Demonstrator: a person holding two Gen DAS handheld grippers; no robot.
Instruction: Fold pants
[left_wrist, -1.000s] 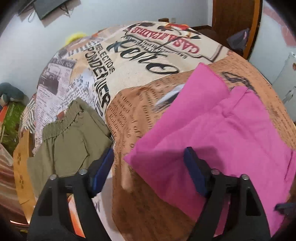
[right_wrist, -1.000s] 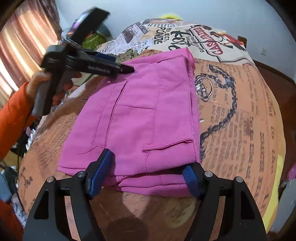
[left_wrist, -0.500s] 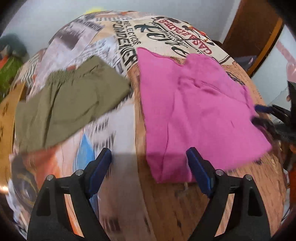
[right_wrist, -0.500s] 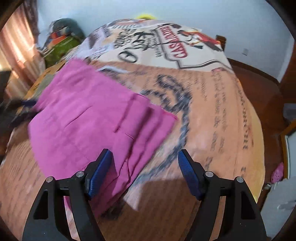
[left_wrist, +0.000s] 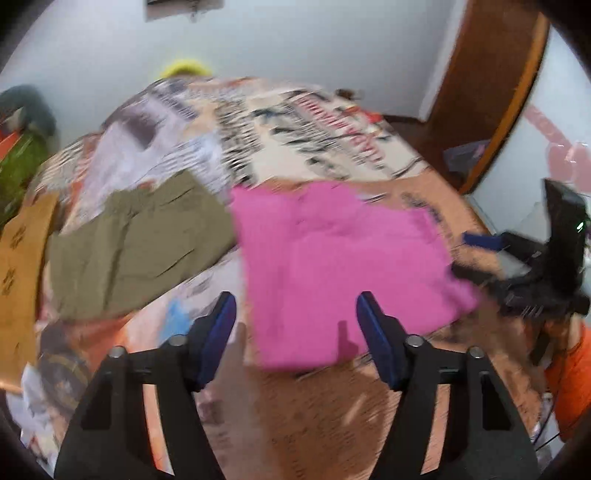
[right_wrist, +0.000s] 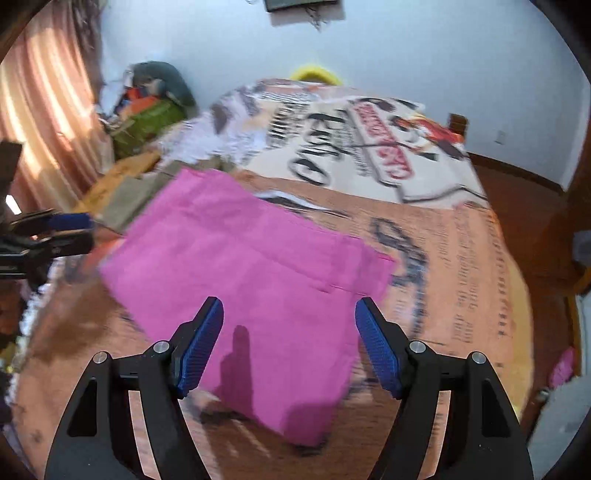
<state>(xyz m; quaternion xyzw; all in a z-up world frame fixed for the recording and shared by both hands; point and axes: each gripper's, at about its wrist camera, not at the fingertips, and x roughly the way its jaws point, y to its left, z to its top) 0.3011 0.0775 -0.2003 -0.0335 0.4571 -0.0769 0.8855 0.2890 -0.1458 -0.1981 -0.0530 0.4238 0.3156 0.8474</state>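
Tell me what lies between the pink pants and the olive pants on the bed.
Only a narrow strip of the printed bedspread; the left wrist view shows pink pants and olive pants side by side, nothing else between.

Olive shorts (left_wrist: 136, 240) on printed bedspread (right_wrist: 461, 236); curtain (right_wrist: 48, 122) left, wooden door (left_wrist: 491, 74) right.

Rt gripper (right_wrist: 289, 332) hovered w/ jaws apart above folded pink pants (right_wrist: 255, 280), nothing between pads. Pants lay flat on newsprint-pattern bedspread (right_wrist: 461, 258). Left gripper (right_wrist: 70, 229) at left edge, jaws closing, empty. Blurred.
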